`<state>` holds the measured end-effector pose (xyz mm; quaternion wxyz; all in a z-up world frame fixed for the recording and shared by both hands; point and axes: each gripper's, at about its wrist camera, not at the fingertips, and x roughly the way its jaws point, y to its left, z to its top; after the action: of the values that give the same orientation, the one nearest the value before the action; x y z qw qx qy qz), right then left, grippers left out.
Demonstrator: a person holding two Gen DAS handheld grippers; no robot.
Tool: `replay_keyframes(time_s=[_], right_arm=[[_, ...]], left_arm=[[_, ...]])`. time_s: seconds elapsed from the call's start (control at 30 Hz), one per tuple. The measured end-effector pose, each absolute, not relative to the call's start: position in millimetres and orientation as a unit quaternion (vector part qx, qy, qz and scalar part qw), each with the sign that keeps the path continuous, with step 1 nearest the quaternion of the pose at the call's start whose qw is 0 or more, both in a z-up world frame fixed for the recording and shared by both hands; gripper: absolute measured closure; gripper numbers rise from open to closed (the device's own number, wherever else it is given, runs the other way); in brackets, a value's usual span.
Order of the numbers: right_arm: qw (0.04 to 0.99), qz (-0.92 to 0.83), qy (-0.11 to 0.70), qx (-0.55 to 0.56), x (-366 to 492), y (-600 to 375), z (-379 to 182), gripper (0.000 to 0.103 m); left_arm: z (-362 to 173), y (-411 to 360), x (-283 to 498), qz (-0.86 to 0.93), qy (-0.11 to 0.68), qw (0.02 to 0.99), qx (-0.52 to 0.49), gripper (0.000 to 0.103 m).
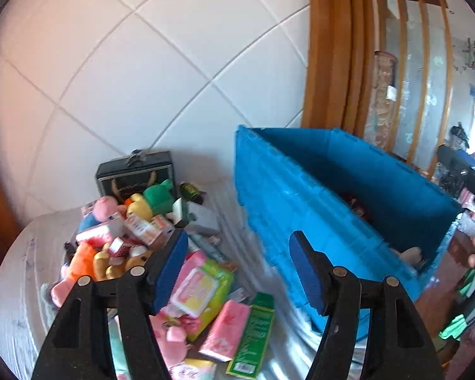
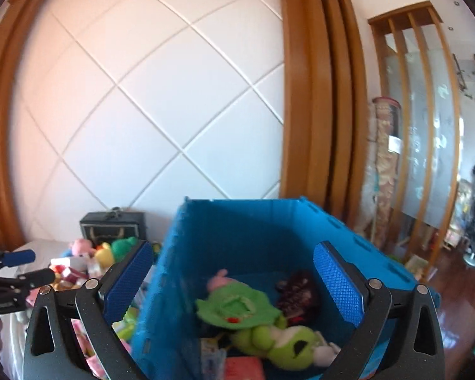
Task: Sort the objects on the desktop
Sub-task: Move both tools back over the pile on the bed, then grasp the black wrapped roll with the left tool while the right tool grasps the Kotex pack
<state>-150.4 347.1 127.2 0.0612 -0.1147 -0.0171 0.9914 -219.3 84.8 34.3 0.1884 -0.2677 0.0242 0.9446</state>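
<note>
- Left gripper (image 1: 237,269), seen from its own wrist camera, has its two blue-padded black jaws spread apart with nothing between them; it hangs over the gap between a heap of items and a crate.
- Under its left finger (image 1: 169,272) lies the jumbled pile of small plush toys and packets (image 1: 123,237) on a pale wrinkled tablecloth (image 1: 19,300).
- Nearest the camera in that pile are a pink and yellow-green wipes pack (image 1: 202,288), a flat pink packet (image 1: 226,329) and a long green carton (image 1: 253,332), the carton just beside the pink packet.
- At the back of the pile stands a small dark box with a metal clasp (image 1: 136,171), against the white quilted wall panel (image 1: 142,63).
- To the right is the big blue plastic crate (image 1: 285,196), open at the top, touching or nearly touching the pile's edge.
- Right gripper (image 2: 232,281), in its own view, is spread as wide as it goes and empty, held above the crate (image 2: 237,221).
- Inside the crate lie a green plush frog-like toy (image 2: 269,338), a green cloth hat with a pink plush head poking out (image 2: 234,307) and a dark reddish bundle (image 2: 296,294).
- At the left edge of this view the left gripper (image 2: 25,266) shows over the pile (image 2: 88,253).
</note>
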Motion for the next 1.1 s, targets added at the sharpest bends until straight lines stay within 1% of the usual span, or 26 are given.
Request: replay_keyframes(time_s=[0.17, 0.3, 0.43, 0.57, 0.7, 0.83, 0.97, 1.1], right_arm=[[-0.014, 0.994, -0.05, -0.097, -147.5, 270.9, 110.3, 0.0], [-0.06, 0.99, -0.063, -0.108, -147.5, 214.9, 84.5, 0.0], [-0.112, 0.979, -0.063, -0.155, -158.6, 172.2, 43.5, 0.0], [-0.127, 0.962, -0.075, -0.229, -174.0, 145.4, -19.6, 0.0], [-0.115, 0.935, -0.082, -0.325, -187.2, 145.3, -89.2, 0.0], [-0.106, 0.91, -0.075, -0.393, -192.1, 151.4, -132.2, 0.0], [-0.103, 0.898, -0.081, -0.419, -198.2, 158.2, -146.9, 0.0], [-0.106, 0.897, -0.094, -0.419, -200.5, 168.9, -137.5, 0.0]], left_arm=[[-1.0, 3.4, -222.6, 0.948, -0.008, 0.137, -0.286, 0.037], [-38.1, -42.9, -221.4, 0.942, -0.007, 0.09, -0.322, 0.037], [-86.0, -76.9, -218.4, 0.931, 0.002, 0.056, -0.361, 0.037], [-137.3, -100.1, -214.2, 0.914, -0.003, 0.042, -0.404, 0.037], [-177.6, -107.7, -208.5, 0.895, -0.02, 0.049, -0.443, 0.037], [-202.1, -102.9, -212.2, 0.887, -0.026, 0.051, -0.459, 0.037], [-221.1, -92.0, -223.4, 0.87, -0.049, 0.059, -0.487, 0.037], [-238.4, -75.0, -235.2, 0.863, -0.048, 0.035, -0.502, 0.037]])
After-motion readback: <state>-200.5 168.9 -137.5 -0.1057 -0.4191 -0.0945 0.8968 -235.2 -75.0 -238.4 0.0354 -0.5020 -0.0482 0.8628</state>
